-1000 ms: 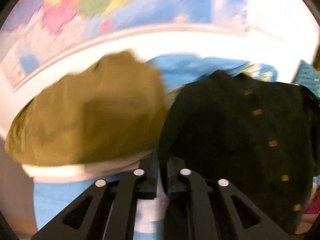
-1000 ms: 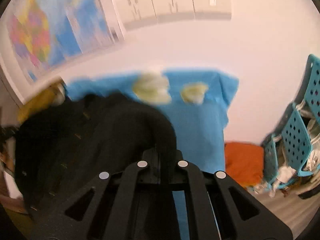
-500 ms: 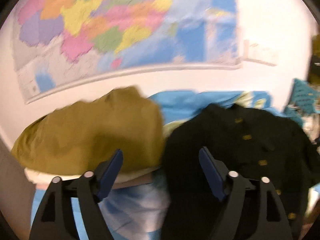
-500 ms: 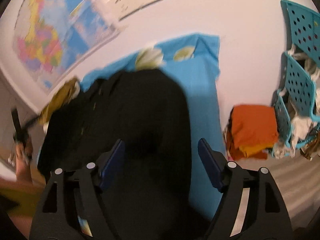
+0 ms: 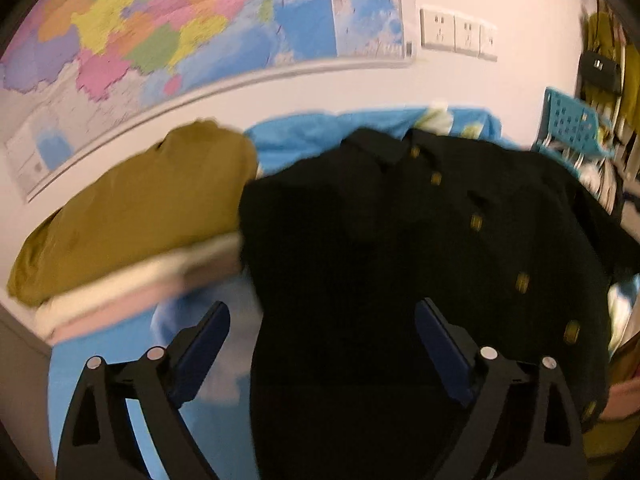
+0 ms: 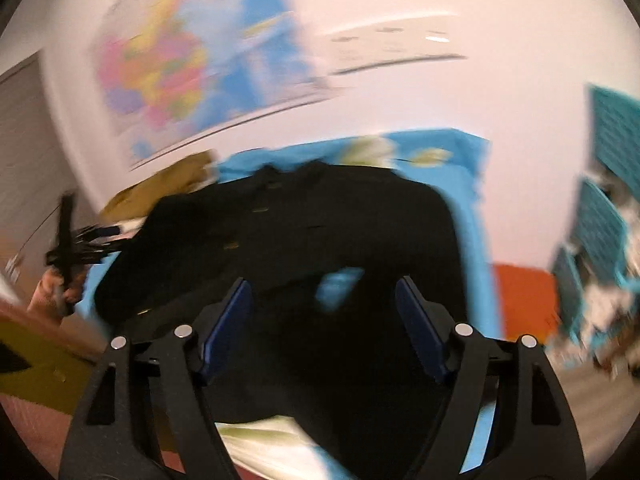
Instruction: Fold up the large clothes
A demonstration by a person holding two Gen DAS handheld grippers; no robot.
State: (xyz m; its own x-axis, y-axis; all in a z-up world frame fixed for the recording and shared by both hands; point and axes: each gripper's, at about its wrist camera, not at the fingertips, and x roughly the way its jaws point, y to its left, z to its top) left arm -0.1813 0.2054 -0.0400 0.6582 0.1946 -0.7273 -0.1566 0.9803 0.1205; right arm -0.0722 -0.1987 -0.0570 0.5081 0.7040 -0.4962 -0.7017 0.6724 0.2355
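A black button-front garment (image 5: 400,248) with gold buttons lies spread on the blue sheet (image 5: 304,136). It also shows in the right wrist view (image 6: 304,232), blurred. My left gripper (image 5: 322,344) is open and empty above the garment's near left part. My right gripper (image 6: 323,316) is open and empty above its near edge. The left gripper (image 6: 68,232) shows at the left of the right wrist view, held in a hand.
A stack of folded clothes topped by an olive garment (image 5: 140,208) sits left of the black one. A map (image 5: 180,28) and sockets (image 5: 456,36) are on the wall. A teal rack (image 6: 600,208) and orange clothes (image 6: 524,300) are at the right.
Both grippers have let go of the black garment and opened. They have pulled back and up, and the garment now lies on the sheet.
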